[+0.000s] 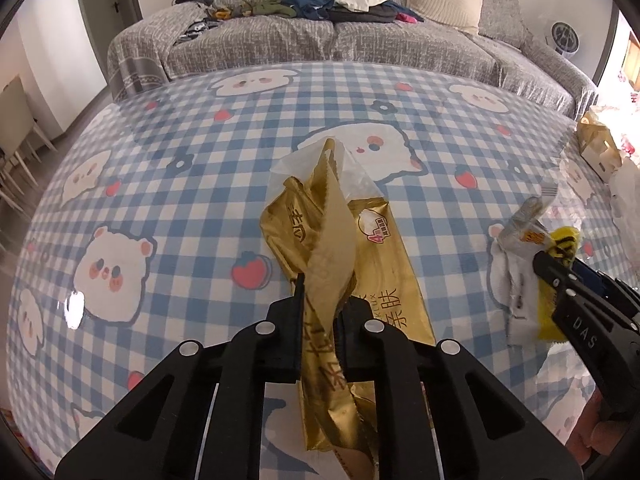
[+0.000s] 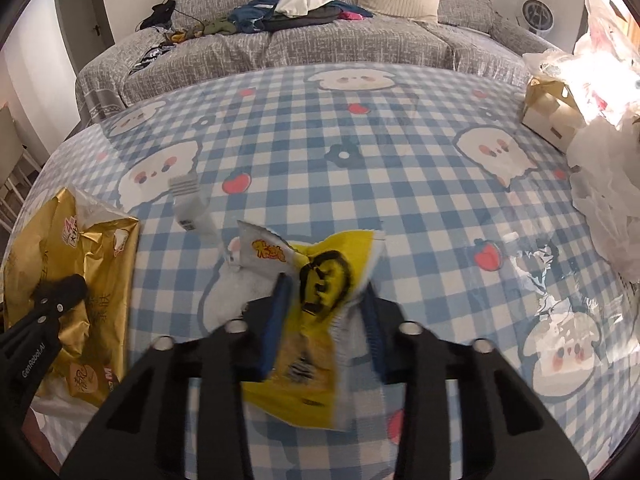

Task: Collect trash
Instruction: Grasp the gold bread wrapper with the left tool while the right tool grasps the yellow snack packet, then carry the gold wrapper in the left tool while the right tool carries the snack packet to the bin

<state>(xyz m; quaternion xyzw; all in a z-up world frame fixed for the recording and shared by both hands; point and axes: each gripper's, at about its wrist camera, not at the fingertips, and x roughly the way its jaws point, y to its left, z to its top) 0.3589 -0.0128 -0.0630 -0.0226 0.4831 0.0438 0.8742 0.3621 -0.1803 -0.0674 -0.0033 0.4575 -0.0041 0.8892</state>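
On the checked tablecloth (image 1: 168, 184), left wrist view: left gripper (image 1: 320, 300) has its jaws closed on a fold of the gold wrapper (image 1: 320, 240), which lies mid-table, crumpled, w/ a clear film piece (image 1: 356, 172) under its far end. Judging by that, pick-up of this piece is made but it is not lifted clear; its near end runs under the gripper body and out of frame, so can't tell how much hangs free. At right, the right gripper (image 1: 560, 276) sits on the yellow snack bag (image 1: 560, 320); its tips are hidden in the bag from this side. A gold-and-white carton (image 1: 598, 146) stands at the far right edge, partly cut off.

From the right wrist view: right gripper (image 2: 326, 300) is clamped on the yellow snack bag (image 2: 320, 280), blue pads pinching the crumpled middle; the picture is blurred there, so exact contact is a bit soft. Bag rests on the cloth just right of the gold wrapper (image 2: 72, 280), w/ the left gripper (image 2: 60, 292) on it. So two pieces gripped, none binned. Left to collect, as I judge: a small white torn packet (image 2: 192, 208) just beyond the bag, clear crinkled film (image 2: 540, 264) at right. White plastic bags (image 2: 600, 184) heap at far right, overexposed; can't tell whether that is the trash bag or more litter. No bin in sight.
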